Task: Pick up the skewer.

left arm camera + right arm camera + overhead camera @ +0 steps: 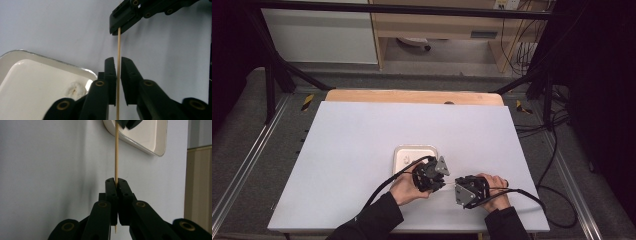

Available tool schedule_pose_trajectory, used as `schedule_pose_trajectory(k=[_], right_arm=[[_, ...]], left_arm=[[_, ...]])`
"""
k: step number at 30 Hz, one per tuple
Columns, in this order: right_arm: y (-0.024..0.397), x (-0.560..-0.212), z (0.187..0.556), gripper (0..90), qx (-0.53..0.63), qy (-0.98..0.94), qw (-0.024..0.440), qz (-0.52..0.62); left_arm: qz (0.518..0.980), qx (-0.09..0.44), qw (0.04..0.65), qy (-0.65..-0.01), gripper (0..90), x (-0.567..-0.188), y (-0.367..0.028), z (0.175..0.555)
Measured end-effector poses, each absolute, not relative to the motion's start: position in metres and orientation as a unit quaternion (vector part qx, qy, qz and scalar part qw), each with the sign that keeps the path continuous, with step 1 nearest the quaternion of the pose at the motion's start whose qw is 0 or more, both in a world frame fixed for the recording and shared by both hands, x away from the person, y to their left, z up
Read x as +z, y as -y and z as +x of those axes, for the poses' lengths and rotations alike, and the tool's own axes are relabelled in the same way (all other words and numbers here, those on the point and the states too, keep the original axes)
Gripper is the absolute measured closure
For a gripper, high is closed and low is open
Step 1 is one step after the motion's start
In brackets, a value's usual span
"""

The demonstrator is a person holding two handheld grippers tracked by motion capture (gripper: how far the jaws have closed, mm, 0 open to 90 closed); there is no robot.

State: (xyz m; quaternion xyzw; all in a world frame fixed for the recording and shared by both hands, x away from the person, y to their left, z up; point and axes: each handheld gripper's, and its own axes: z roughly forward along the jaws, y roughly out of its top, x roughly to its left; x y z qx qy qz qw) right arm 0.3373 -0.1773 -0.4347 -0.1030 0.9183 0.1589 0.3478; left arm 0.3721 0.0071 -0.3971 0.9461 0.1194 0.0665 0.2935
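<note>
Hands are meeting just in front of the tray (398, 150) in the high view, left gripper (439, 172) and right gripper (455, 190) almost touching. Left gripper view: jaws slightly apart around the skewer (119, 50), not pinching; a pale lump (74, 90) is sitting in the tray. Right gripper view: jaws are clamping the skewer (116, 152), which is pointing toward the tray (160, 140). Looks like a handover to the right; next, the left needs backing off.
</note>
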Motion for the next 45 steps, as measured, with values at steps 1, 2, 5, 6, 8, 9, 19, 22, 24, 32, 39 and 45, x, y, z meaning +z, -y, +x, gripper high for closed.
schedule_pose_trajectory(k=[1,2,5,6,8,9,19,22,24,32,39,45], right_arm=[[0.177,-0.435,0.337,89.1,0.159,-0.918,0.348,-0.103],[0.178,-0.434,0.337,89.1,0.154,-0.918,0.351,-0.102],[0.178,-0.434,0.337,89.1,0.146,-0.918,0.354,-0.106],[0.178,-0.433,0.337,89.1,0.144,-0.917,0.355,-0.108],[0.178,-0.433,0.337,89.1,0.141,-0.917,0.357,-0.108],[0.178,-0.433,0.337,89.1,0.141,-0.917,0.357,-0.107],[0.176,-0.434,0.337,89.1,0.131,-0.917,0.356,-0.123],[0.175,-0.435,0.335,89.1,0.129,-0.917,0.356,-0.123],[0.175,-0.434,0.335,89.1,0.131,-0.917,0.354,-0.127],[0.176,-0.431,0.335,87.9,0.137,-0.915,0.360,-0.120],[0.181,-0.427,0.337,67.2,0.183,-0.921,0.339,-0.060],[0.188,-0.424,0.341,50.9,0.233,-0.916,0.325,0.027]], left_arm=[[0.946,0.067,0.294,-0.119,78.1,-0.397,-0.007,0.372],[0.947,0.069,0.287,-0.125,74.4,-0.394,-0.010,0.373],[0.953,0.065,0.268,-0.127,66.4,-0.392,-0.012,0.375],[0.958,0.067,0.246,-0.129,66.1,-0.391,-0.012,0.376],[0.961,0.061,0.235,-0.129,66.2,-0.392,-0.011,0.376],[0.961,0.061,0.235,-0.129,67.0,-0.392,-0.011,0.376],[0.970,0.046,0.210,-0.111,84.2,-0.404,0.002,0.373],[0.971,0.047,0.204,-0.114,87.7,-0.405,0.003,0.373],[0.972,0.050,0.200,-0.115,87.9,-0.406,0.003,0.372],[0.972,0.057,0.199,-0.112,88.7,-0.405,0.001,0.372],[0.969,0.063,0.208,-0.119,88.8,-0.407,-0.005,0.371],[0.968,0.066,0.208,-0.127,88.8,-0.406,-0.019,0.372]])
